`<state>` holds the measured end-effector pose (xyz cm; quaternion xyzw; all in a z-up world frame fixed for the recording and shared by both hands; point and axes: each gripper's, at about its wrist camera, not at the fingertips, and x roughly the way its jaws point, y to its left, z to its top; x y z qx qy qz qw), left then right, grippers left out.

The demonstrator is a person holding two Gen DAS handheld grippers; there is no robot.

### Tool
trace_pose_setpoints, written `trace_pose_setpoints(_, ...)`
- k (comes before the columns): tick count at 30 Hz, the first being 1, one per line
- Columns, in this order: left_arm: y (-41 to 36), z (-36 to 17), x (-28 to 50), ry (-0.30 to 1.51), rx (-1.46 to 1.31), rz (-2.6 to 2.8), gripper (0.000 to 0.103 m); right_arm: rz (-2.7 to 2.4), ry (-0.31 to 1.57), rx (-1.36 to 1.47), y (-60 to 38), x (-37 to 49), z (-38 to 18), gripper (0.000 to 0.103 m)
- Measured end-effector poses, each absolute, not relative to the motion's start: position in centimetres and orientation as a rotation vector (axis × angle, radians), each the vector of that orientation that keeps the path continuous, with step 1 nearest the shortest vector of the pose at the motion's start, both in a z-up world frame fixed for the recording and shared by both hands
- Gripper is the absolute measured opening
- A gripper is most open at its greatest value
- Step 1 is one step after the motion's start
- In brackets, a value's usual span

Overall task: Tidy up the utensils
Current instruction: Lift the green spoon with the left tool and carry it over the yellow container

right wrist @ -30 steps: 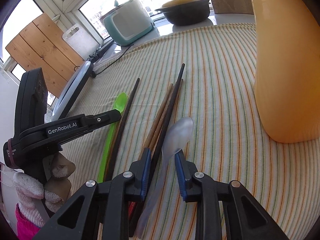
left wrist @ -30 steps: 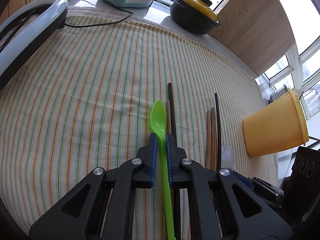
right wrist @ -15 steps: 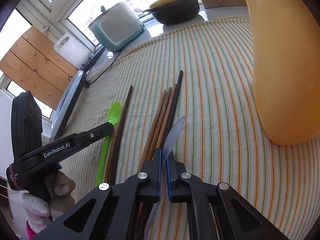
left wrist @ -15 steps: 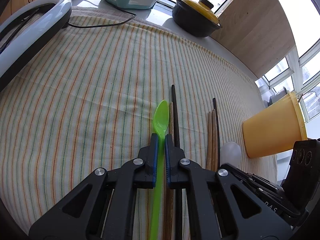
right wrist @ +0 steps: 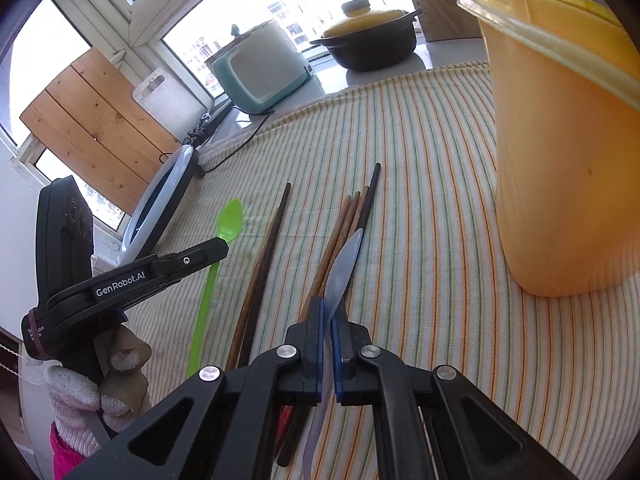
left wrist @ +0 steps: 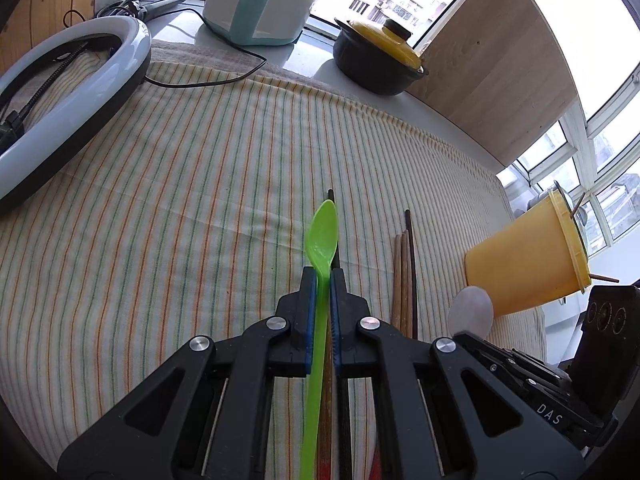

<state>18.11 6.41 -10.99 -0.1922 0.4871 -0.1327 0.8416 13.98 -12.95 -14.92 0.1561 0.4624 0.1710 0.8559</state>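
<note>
Nearest, the left gripper (left wrist: 321, 276) was clenched on the handle of a bright green plastic spoon (left wrist: 321, 236), and the right gripper (right wrist: 329, 312) was clamped on a pale translucent spoon (right wrist: 343, 264), both apparently raised just above the striped cloth (left wrist: 180, 200). Several brown and black chopsticks (right wrist: 340, 232) lay loose between them. Further right stood the tall orange cup (right wrist: 560, 168), likely the holder, which already held something thin, so most sorting seemed undone.

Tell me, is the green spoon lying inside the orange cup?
No, the green spoon is clamped between the left gripper's jaws over the striped cloth, apart from the orange cup.
</note>
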Motion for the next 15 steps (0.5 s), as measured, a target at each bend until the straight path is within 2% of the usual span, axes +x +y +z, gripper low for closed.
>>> trace_pose_setpoints(15, 4.8, -5.5, 15.8, 0.905, -0.424, -0.384, 0.004, 0.439, 0.836, 0.263, -13.3, 10.8, -9.4, 0.001)
